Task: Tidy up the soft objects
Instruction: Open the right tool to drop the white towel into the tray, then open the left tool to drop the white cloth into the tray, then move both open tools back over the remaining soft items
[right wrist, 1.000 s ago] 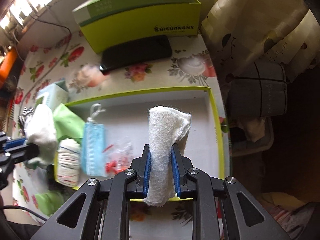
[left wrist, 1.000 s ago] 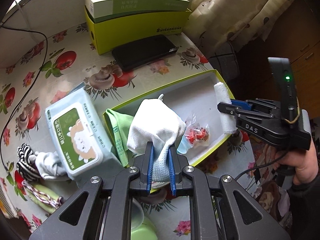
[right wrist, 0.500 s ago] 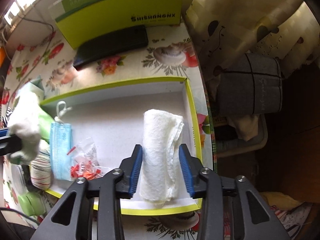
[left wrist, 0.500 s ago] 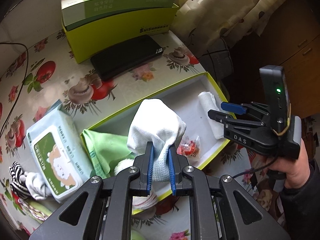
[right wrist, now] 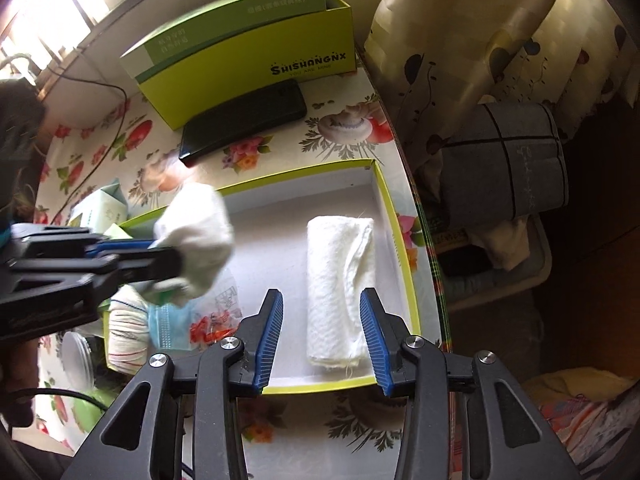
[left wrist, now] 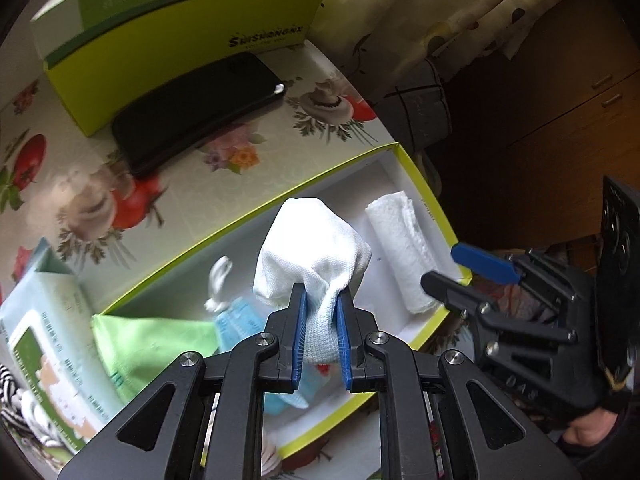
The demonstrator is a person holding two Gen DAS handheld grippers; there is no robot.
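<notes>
Release done: right gripper (right wrist: 322, 338) now spread, rolled towel (right wrist: 340, 288) resting in tray (right wrist: 406, 264); left gripper (left wrist: 322, 340) pinches white cloth (left wrist: 312, 248), next in.

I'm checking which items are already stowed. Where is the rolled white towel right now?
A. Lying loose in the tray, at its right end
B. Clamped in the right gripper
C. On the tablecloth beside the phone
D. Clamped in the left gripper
A. The rolled white towel lies on the floor of the tray near its right wall, while the right gripper stands open around it without touching.
</notes>
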